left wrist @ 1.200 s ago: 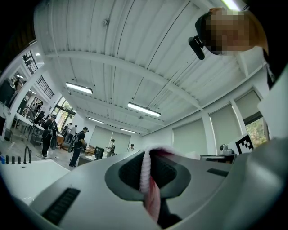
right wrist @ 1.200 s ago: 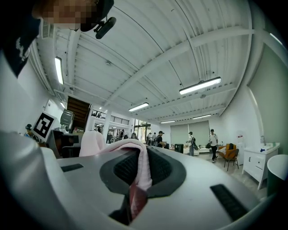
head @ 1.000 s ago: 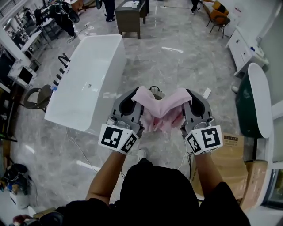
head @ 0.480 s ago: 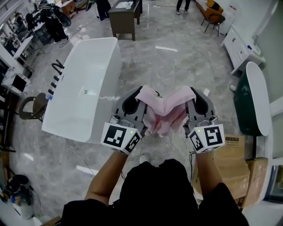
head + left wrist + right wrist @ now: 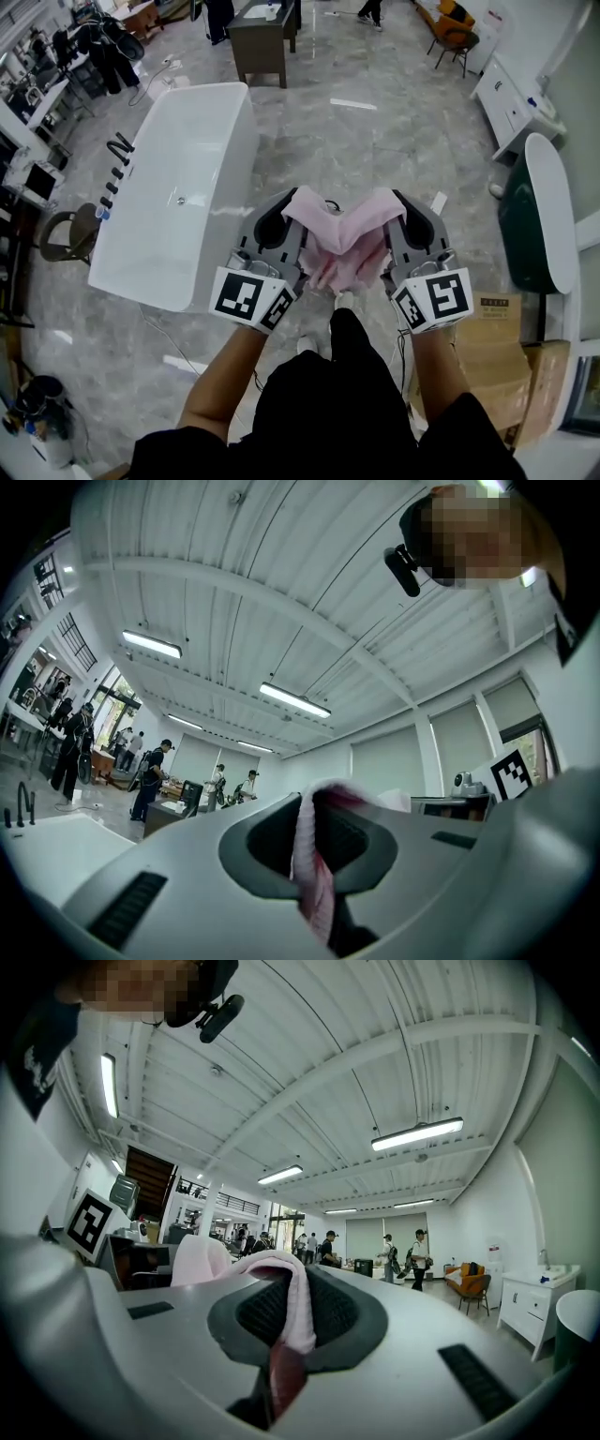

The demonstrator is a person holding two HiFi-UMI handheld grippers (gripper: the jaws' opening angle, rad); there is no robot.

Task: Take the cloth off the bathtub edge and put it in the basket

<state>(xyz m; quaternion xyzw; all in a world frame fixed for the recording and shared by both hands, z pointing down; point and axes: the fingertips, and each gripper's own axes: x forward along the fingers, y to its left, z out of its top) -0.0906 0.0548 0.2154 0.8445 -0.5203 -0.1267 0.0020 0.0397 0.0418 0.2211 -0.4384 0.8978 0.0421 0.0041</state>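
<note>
A pink cloth (image 5: pixel 345 242) hangs in the air between my two grippers, over the marble floor in front of the person. My left gripper (image 5: pixel 289 214) is shut on the cloth's left corner; a pink fold (image 5: pixel 312 855) is pinched in its jaws. The right corner is clamped by my right gripper (image 5: pixel 401 212), with the cloth (image 5: pixel 292 1312) draped over its closed jaws. The cloth's middle sags in folds between them. The white bathtub (image 5: pixel 178 187) stands to the left, apart from both grippers. No basket shows in any view.
A dark cabinet (image 5: pixel 262 42) stands beyond the tub, with people walking at the far end of the room. A dark green tub with a white rim (image 5: pixel 534 216) is at the right, cardboard boxes (image 5: pixel 492 337) beside it. A chair (image 5: pixel 66 230) stands left of the bathtub.
The view has shifted as the person steps along the floor; the bathtub sits a little further left and back. Both grippers keep the same hold on the cloth.
</note>
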